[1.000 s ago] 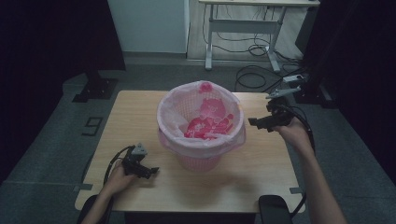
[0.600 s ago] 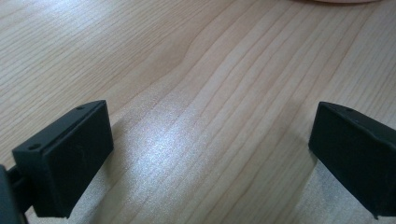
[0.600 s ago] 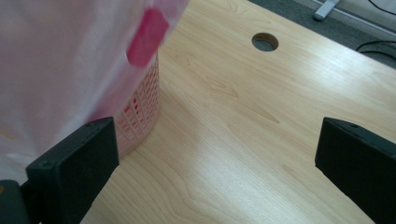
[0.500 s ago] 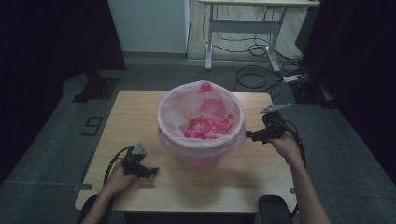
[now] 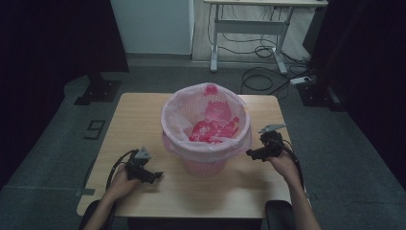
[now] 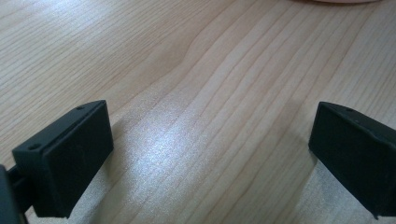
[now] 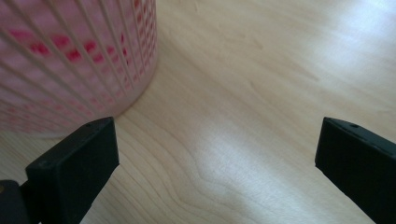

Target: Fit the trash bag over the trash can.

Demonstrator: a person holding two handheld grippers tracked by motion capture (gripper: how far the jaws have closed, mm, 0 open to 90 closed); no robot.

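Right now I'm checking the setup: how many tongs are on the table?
2. The left tongs rest near the table's front left edge, jaws open. The right tongs sit just right of the pink basket, jaws open, holding nothing.

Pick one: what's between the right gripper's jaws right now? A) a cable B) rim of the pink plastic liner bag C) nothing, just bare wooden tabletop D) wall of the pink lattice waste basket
C: in the right gripper view the right gripper stands with its jaws wide apart over the bare light wooden tabletop, and the pink lattice waste basket sits off to one side, outside the jaws.
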